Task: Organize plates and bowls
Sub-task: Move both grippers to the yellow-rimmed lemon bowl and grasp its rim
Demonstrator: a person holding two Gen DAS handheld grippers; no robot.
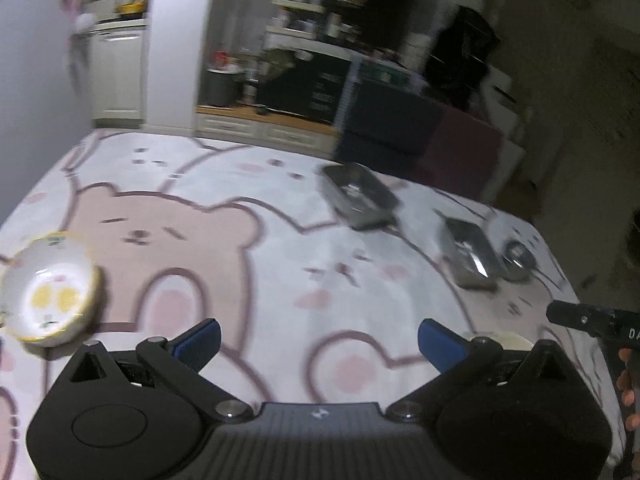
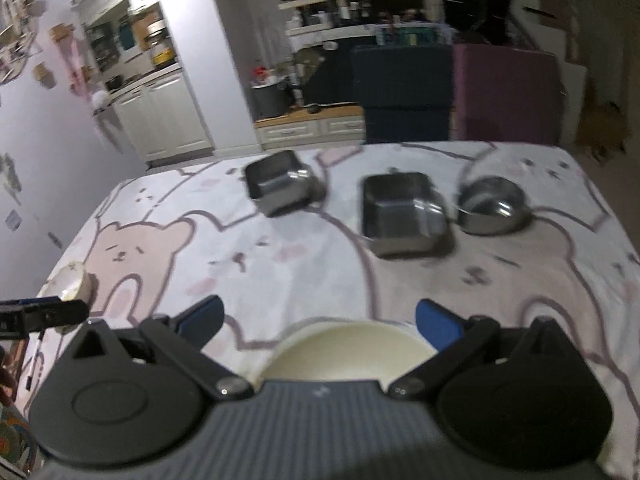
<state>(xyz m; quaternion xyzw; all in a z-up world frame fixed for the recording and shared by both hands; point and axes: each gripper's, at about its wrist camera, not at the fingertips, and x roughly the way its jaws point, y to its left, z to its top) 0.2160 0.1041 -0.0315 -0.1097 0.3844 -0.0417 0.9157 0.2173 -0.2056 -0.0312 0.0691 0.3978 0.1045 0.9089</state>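
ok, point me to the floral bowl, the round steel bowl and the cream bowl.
floral bowl [image 1: 48, 292]: left wrist view, inner wall.
round steel bowl [image 2: 494, 206]: right wrist view, inside.
cream bowl [image 2: 348, 352]: right wrist view, inside, below the open right gripper [image 2: 320, 320].

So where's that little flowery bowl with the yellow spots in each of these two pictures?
Left wrist view: the flowery bowl sits at the far left edge, left of the open left gripper.
Right wrist view: the same bowl is small at the lower left, just behind the tip of the other gripper.
Shared landmark: the pink bear face printed on the tablecloth, just right of the bowl in both views.
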